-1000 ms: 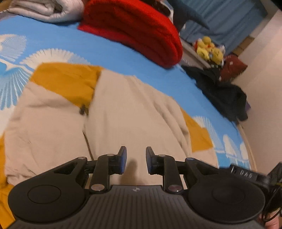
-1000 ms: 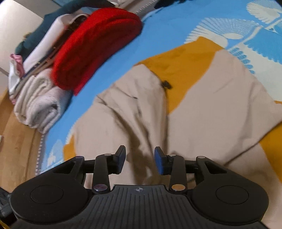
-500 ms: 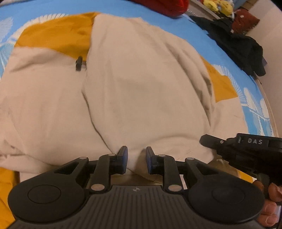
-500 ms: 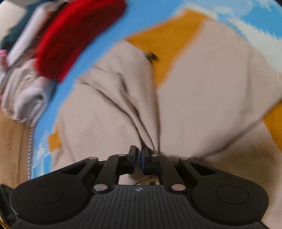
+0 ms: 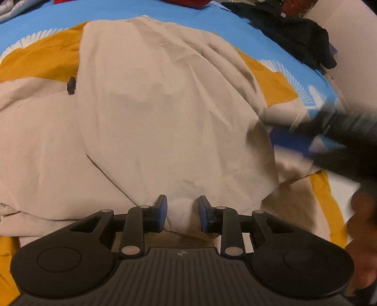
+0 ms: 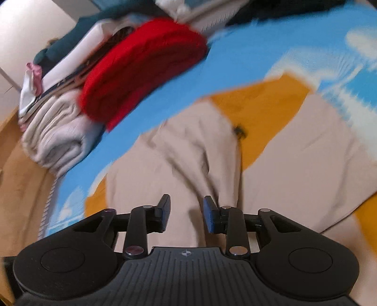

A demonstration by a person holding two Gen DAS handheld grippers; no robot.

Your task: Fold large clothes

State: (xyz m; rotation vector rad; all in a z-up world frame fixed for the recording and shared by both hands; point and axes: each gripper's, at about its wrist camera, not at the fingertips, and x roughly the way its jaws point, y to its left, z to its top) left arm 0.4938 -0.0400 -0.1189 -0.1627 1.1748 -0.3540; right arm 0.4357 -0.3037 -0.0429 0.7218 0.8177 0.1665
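While tools gape, beige jacket (image 5: 165, 117) seemingly unheld, bedspread (image 5: 165, 14)

Bare blue bedspread (image 6: 179, 94) between beige jacket (image 6: 165, 169) and red knit pile (image 6: 146, 68) along the far edge.

Both tools are matte black plastic: a ribbed centre plate with a small pale emblem, flanked by two round housings with recessed discs. The left gripper (image 5: 182, 211) has angular linkage arms pinned with silver screws, ending in short fingers (image 5: 162, 213) faced with blue pads. The right gripper (image 6: 186, 213) matches it, and its inner screws look purplish and copper-toned
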